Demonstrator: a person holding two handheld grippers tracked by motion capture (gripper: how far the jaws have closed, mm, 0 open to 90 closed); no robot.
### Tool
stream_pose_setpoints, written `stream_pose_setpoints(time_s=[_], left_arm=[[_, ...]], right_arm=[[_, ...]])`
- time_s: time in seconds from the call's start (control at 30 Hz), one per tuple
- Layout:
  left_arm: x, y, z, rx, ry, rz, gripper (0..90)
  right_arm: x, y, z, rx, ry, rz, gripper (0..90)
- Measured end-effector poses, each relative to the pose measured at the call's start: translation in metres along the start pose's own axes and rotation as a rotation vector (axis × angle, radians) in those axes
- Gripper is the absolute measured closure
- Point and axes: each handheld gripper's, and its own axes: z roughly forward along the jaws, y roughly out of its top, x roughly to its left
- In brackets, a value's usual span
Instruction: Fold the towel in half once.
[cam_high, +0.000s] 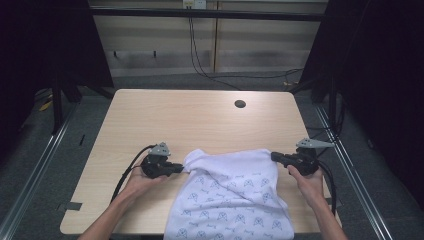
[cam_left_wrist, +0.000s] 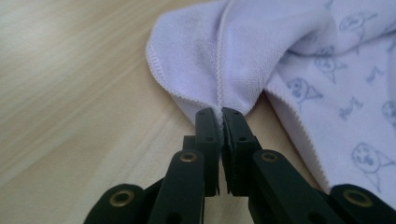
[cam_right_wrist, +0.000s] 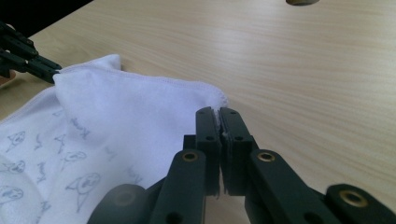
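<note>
Both grippers, left gripper (cam_high: 181, 168) and right gripper (cam_high: 274, 156), pinch only the stitched hem of the printed towel (cam_high: 232, 192) (its near end draping off the wooden table (cam_high: 200, 115)), so an uneven tug could slip a corner free.

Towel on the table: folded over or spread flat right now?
Partly folded: the towel's plain far edge is turned back over the printed side, pinched by left claw and right claw.
</note>
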Motion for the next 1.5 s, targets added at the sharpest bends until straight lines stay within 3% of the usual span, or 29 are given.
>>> stream_pose_setpoints(time_s=[0.13, 0.4, 0.8, 0.97, 1.07, 1.13, 1.17, 1.2, 1.23, 1.3, 1.33, 1.4, 1.5], left_arm=[[0.003, 0.006, -0.025, -0.108, -0.004, -0.052, 86.8], [-0.004, 0.027, -0.067, -0.26, -0.019, -0.079, 87.1], [-0.017, 0.089, -0.146, -0.423, 0.096, -0.009, 87.8], [-0.012, 0.111, -0.167, -0.452, 0.164, -0.033, 87.9], [0.008, 0.124, -0.164, -0.44, 0.206, -0.077, 87.9], [0.026, 0.131, -0.152, -0.438, 0.229, -0.113, 87.6], [0.033, 0.133, -0.145, -0.434, 0.244, -0.118, 86.5], [0.045, 0.135, -0.131, -0.399, 0.309, -0.138, 82.3], [0.054, 0.135, -0.122, -0.384, 0.321, -0.18, 71.5], [0.067, 0.127, -0.108, -0.371, 0.329, -0.234, 66.4], [0.07, 0.121, -0.102, -0.375, 0.317, -0.257, 63.1], [0.07, 0.108, -0.091, -0.336, 0.3, -0.256, 61.3], [0.067, 0.086, -0.075, -0.28, 0.268, -0.242, 62.5]], right_arm=[[0.003, 0.009, -0.011, -0.054, 0.01, -0.006, 87.5], [0.019, 0.037, -0.034, -0.172, 0.044, -0.047, 87.6], [0.033, 0.121, -0.065, -0.364, 0.068, -0.127, 87.7], [0.036, 0.151, -0.059, -0.391, 0.067, -0.144, 87.8], [0.029, 0.166, -0.045, -0.379, 0.053, -0.137, 87.8], [0.021, 0.175, -0.03, -0.358, 0.021, -0.122, 87.9], [0.016, 0.179, -0.017, -0.325, -0.017, -0.107, 88.0], [0.012, 0.181, -0.009, -0.297, -0.054, -0.104, 88.0], [0.005, 0.183, 0.003, -0.259, -0.096, -0.099, 87.9], [-0.01, 0.182, 0.018, -0.206, -0.15, -0.051, 83.0], [-0.021, 0.178, 0.026, -0.156, -0.204, -0.029, 71.8], [-0.038, 0.166, 0.032, -0.097, -0.277, 0.017, 59.2], [-0.048, 0.146, 0.03, -0.078, -0.265, 0.018, 55.6]])
